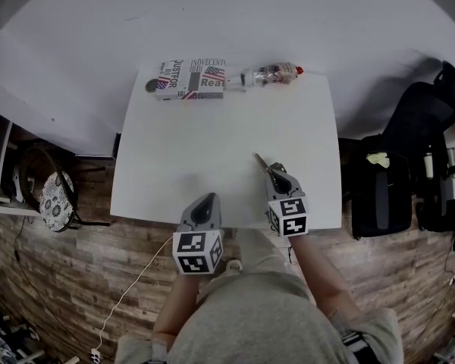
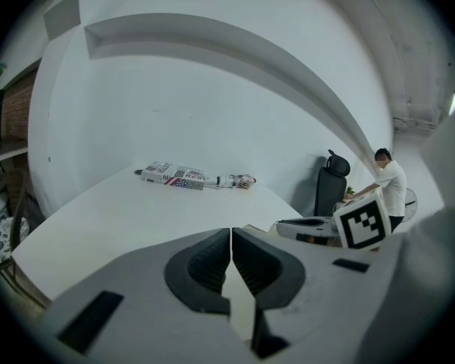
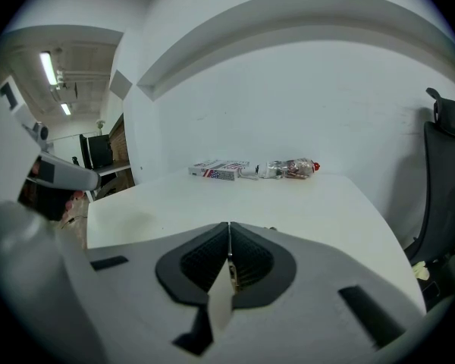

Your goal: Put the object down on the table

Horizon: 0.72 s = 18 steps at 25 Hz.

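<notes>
right up against my right gripper [image 3: 228, 258] camera, my fingers are pressed together on a thin, flat, brassy stick [image 3: 232, 273]. only its edge shows in the slit between the dark pads. from the head view it pokes out past the tips and slants away to my left, over the near right part of the white table [image 1: 174, 165]. i cannot tell whether its far end touches the tabletop.

my right forearm reaches forward from my side, and that gripper sits just inside the table's near edge, its nose angled slightly left. my left gripper [image 2: 231, 260] is beside it and a little nearer to me, over the table's near edge and pointing straight ahead. its fingers are closed against each other with nothing between them. both marker cubes face up toward my head.

well apart from both grippers, along the far edge of the table, a flat box with flag print [image 1: 191, 80] lies on its side. it is closed, so i cannot see what it holds. just beside its right end lies a clear bottle [image 1: 271, 74] with a red cap. its contents are too small to make out.

a black chair [image 1: 440, 97] stands off the table's right side.
</notes>
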Available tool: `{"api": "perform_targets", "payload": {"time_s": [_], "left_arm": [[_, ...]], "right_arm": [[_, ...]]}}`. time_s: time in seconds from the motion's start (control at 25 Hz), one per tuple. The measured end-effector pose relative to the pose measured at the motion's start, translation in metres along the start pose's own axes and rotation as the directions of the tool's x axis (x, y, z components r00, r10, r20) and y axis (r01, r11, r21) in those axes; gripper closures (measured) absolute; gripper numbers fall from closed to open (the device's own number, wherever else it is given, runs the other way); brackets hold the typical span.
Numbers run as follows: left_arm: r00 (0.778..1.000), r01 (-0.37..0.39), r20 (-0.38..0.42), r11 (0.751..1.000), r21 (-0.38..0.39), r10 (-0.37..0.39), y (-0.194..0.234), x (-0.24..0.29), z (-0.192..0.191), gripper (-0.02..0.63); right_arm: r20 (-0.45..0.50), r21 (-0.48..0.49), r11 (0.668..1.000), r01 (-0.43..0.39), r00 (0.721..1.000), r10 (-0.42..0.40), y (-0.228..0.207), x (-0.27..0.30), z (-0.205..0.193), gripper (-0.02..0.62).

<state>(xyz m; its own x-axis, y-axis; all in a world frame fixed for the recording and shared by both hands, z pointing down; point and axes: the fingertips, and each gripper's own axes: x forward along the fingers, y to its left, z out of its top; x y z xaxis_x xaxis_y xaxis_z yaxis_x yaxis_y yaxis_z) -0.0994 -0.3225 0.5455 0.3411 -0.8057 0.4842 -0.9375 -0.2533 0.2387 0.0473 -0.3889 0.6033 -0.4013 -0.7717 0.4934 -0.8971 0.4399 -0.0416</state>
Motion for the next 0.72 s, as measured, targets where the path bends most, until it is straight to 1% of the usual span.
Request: {"api": "perform_targets", "payload": {"time_s": [0.48, 0.72], "left_arm": [[1.000, 0.000, 0.004, 1.000, 0.006, 0.000, -0.004, -0.002, 0.000, 0.596], [1.000, 0.004, 0.003, 1.000, 0.011, -0.004, -0.006, -0.002, 0.000, 0.597]], "right_arm": [[-0.011, 0.014, 1.000, -0.009, 1.000, 0.009, -0.008, 0.002, -0.003, 0.581], [-0.023, -0.005, 1.000, 0.010, 1.000, -0.010, -0.019, 0.004, -0.004, 0.568]]}}
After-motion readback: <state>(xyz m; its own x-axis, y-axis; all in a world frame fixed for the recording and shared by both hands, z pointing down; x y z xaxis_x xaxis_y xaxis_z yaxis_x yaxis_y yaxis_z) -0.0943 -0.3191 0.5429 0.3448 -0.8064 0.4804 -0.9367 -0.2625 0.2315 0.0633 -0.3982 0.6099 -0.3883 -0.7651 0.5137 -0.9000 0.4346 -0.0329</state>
